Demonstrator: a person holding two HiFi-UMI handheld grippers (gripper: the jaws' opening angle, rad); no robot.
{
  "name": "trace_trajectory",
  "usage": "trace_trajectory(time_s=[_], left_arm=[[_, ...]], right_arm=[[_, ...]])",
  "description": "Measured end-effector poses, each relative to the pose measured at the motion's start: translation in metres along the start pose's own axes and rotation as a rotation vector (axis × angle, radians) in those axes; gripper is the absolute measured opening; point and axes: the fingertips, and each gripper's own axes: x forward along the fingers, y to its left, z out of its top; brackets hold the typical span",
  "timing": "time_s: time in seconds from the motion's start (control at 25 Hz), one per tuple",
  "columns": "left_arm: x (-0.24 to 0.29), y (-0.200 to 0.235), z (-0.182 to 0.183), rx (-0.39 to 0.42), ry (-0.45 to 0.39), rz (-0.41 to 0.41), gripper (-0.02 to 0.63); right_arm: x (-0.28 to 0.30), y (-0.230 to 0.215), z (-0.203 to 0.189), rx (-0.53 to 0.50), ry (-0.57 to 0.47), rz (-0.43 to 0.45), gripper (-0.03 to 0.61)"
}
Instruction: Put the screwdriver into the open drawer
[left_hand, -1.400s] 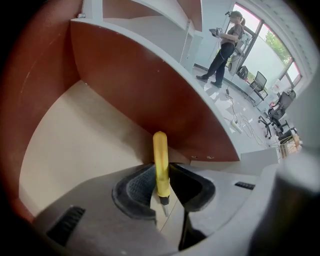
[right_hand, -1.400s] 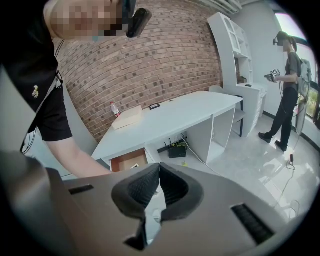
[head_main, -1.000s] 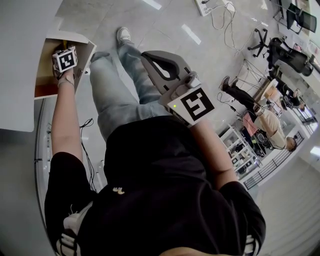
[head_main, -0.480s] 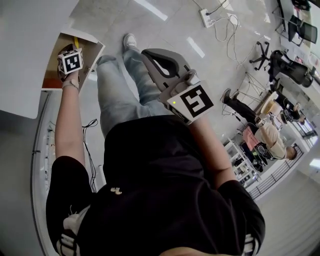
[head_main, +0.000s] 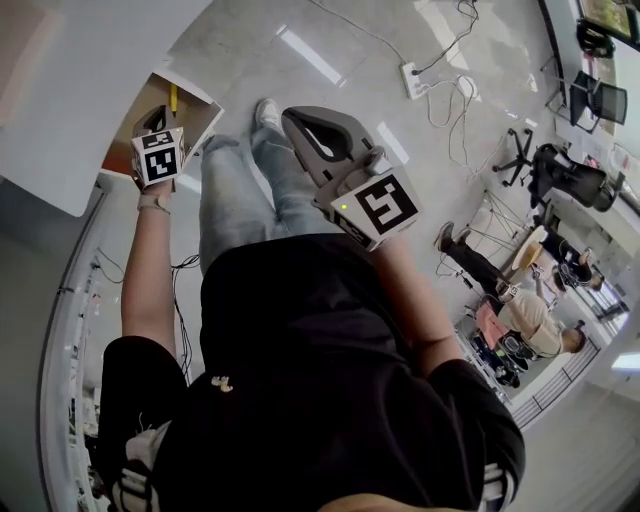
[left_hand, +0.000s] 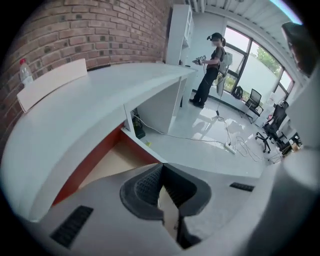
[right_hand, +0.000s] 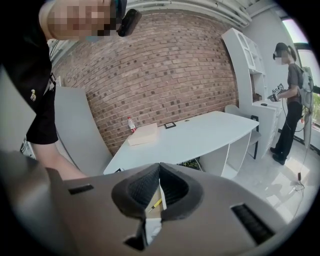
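Note:
The open drawer (head_main: 187, 117) juts from under the white desk (head_main: 90, 110), with a wooden bottom and a red side. A yellow screwdriver (head_main: 172, 98) lies inside it, free of both grippers. My left gripper (head_main: 152, 124) hovers at the drawer's near edge, its jaws shut on nothing. In the left gripper view the gripper (left_hand: 161, 168) looks over the drawer (left_hand: 113, 157). My right gripper (head_main: 292, 122) is held mid-air over the person's legs, shut and empty. In the right gripper view, the gap below its closed tips (right_hand: 160, 167) shows the screwdriver (right_hand: 156, 204).
A cardboard box (left_hand: 52, 83) and a bottle (left_hand: 23, 71) sit on the desk top. A power strip with cables (head_main: 417, 74) lies on the tiled floor. Office chairs (head_main: 530, 150) and other people (left_hand: 212, 70) are further off.
My left gripper has drawn back a little from the drawer toward the person. The head view has swung, showing more floor. The right gripper stays about where it was.

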Motion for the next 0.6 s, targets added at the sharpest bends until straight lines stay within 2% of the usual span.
trace_trajectory(time_s=[0.16, 0.36, 0.6], left_arm=[[-0.047, -0.012, 0.022, -0.001, -0.089, -0.005, 0.004], [-0.131, -0.015, 0.078, 0.022, -0.202, -0.01, 0.003], [-0.207, -0.022, 0.122, -0.016, -0.324, -0.004, 0.003]], right_arm=[[-0.007, 0.01, 0.013, -0.049, -0.026, 0.04, 0.011], [-0.019, 0.026, 0.051, -0.085, -0.036, 0.085, 0.011], [-0.026, 0.037, 0.08, -0.118, -0.086, 0.151, 0.011]])
